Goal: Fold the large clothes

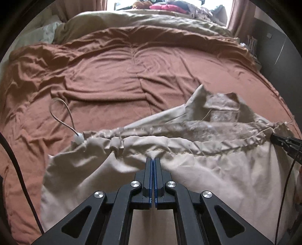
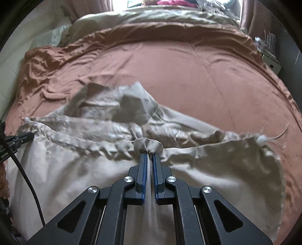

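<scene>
A large beige garment [image 1: 217,169] with a gathered drawstring hem lies on the brown bedspread [image 1: 113,79]; it also shows in the right wrist view [image 2: 75,165]. My left gripper [image 1: 153,160] is shut on a pinch of the beige cloth just below the gathered hem. My right gripper [image 2: 150,155] is shut on a bunched fold of the same hem. Each gripper shows at the edge of the other's view, the right one [image 1: 283,144] and the left one [image 2: 20,139]. A white cord stopper [image 1: 78,138] with a looped cord hangs at the hem's left end.
The brown bedspread [image 2: 207,79] covers the bed, with an olive blanket [image 1: 151,18] at the far end. Pink and dark items [image 1: 168,7] lie by the window. A dark cabinet [image 1: 273,47] stands at the right. A black cable [image 1: 20,179] runs at the left.
</scene>
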